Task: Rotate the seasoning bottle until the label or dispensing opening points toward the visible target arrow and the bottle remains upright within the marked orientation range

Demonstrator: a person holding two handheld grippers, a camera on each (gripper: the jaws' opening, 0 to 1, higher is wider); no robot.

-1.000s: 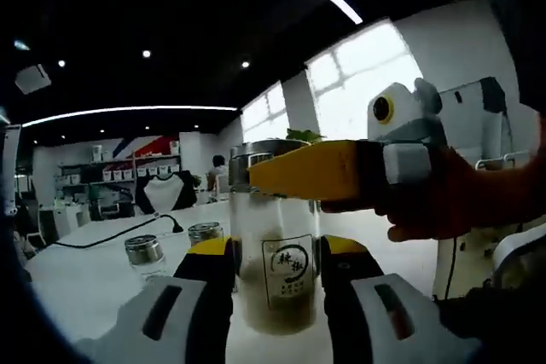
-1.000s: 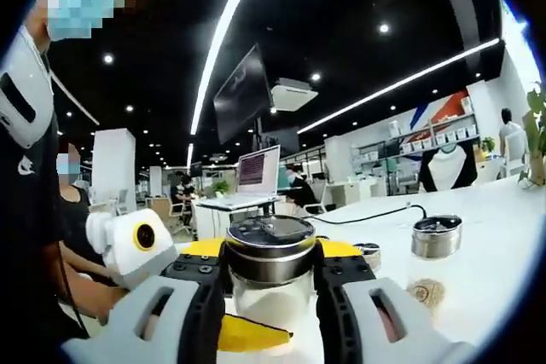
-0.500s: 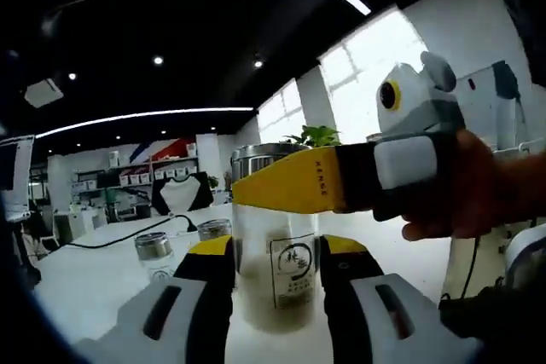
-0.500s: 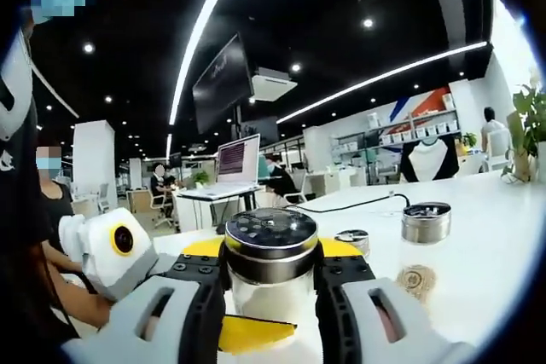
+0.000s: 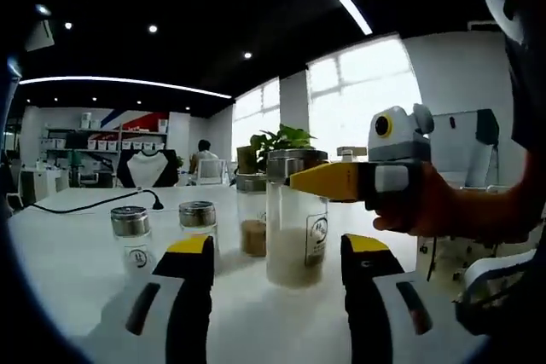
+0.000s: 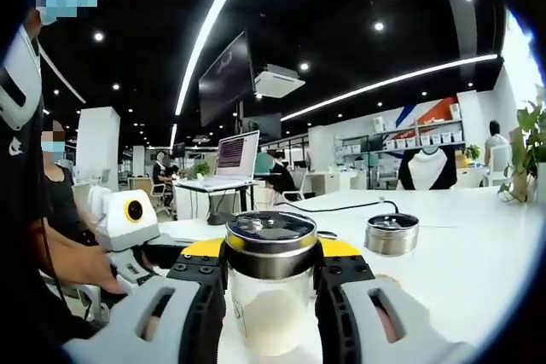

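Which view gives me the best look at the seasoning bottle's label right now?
The left gripper view: the seasoning bottle shows its label on the side. The right gripper view shows its lid and glass body only.

The left gripper (image 5: 277,253) is held level with its jaws spread wide apart and nothing gripped between them. The right gripper (image 6: 271,283) has its jaws clamped on the seasoning bottle (image 6: 271,287) just below the cap; a hand (image 5: 435,206) grips its handle.

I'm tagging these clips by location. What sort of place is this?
Probably an open-plan office or showroom: a laptop on a desk, a ceiling-hung monitor, display shelves along the back wall, and people seated at desks.
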